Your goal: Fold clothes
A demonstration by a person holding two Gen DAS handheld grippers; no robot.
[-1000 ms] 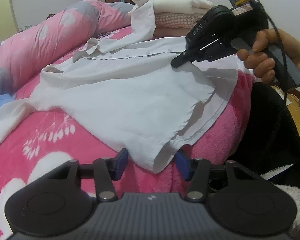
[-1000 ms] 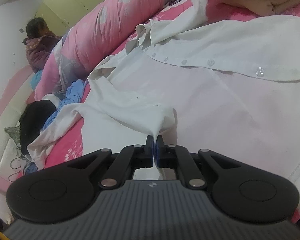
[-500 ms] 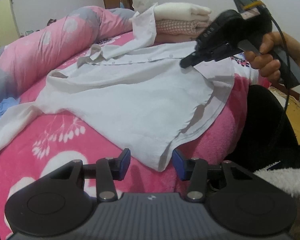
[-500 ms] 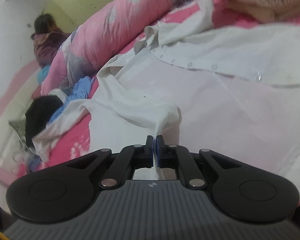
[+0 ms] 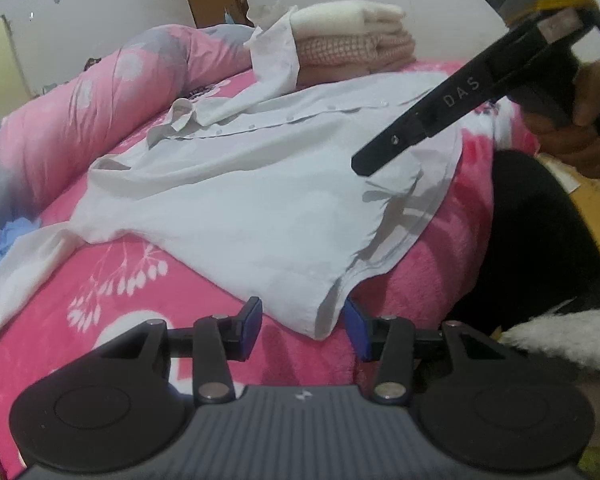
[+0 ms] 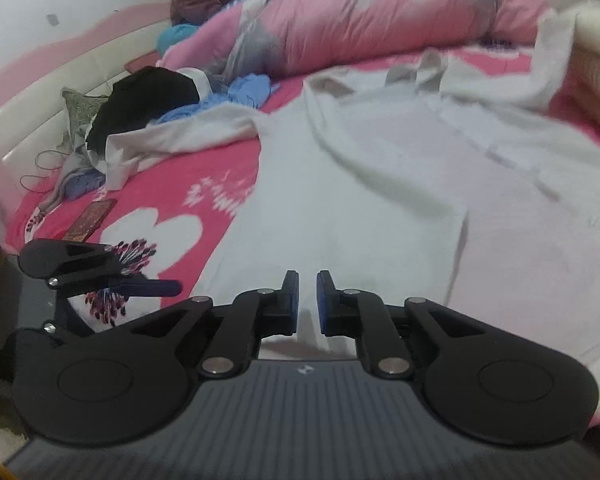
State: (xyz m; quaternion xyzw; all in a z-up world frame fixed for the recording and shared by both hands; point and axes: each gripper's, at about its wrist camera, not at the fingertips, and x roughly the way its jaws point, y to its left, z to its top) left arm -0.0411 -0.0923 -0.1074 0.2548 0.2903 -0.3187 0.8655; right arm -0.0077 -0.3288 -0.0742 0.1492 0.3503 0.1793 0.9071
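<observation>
We see a white button-front cotton shirt (image 5: 236, 200) spread flat across a bright pink fleece blanket with white flower prints (image 5: 112, 292) that covers the bed. Its collar lies toward the far side, one sleeve trails off to the left, and its near hem corner hangs just over the near edge of the bed.

The left gripper (image 5: 302, 328), black with blue-padded fingertips (image 5: 250, 322), stands wide open at the near edge; that hem corner of the shirt sits in the gap between the two pads, and we cannot tell whether the cloth touches either pad.

The right gripper (image 6: 307, 300) is held by a hand (image 5: 580, 128) above the right side of the shirt. In its own view the jaws stand slightly parted with nothing between them, the white cloth lying just beyond the tips. That view is blurred, so fine detail of the cloth is lost.

On the far right of the bed rests a stack of folded clothes, cream on top and pink-checked beneath (image 5: 352, 40), with the shirt's other sleeve draped up against it. A long rolled pink and grey quilt (image 5: 100, 100) runs along the far left side. Near the headboard lie a crumpled blue garment (image 6: 236, 92) and a black one (image 6: 148, 100).
</observation>
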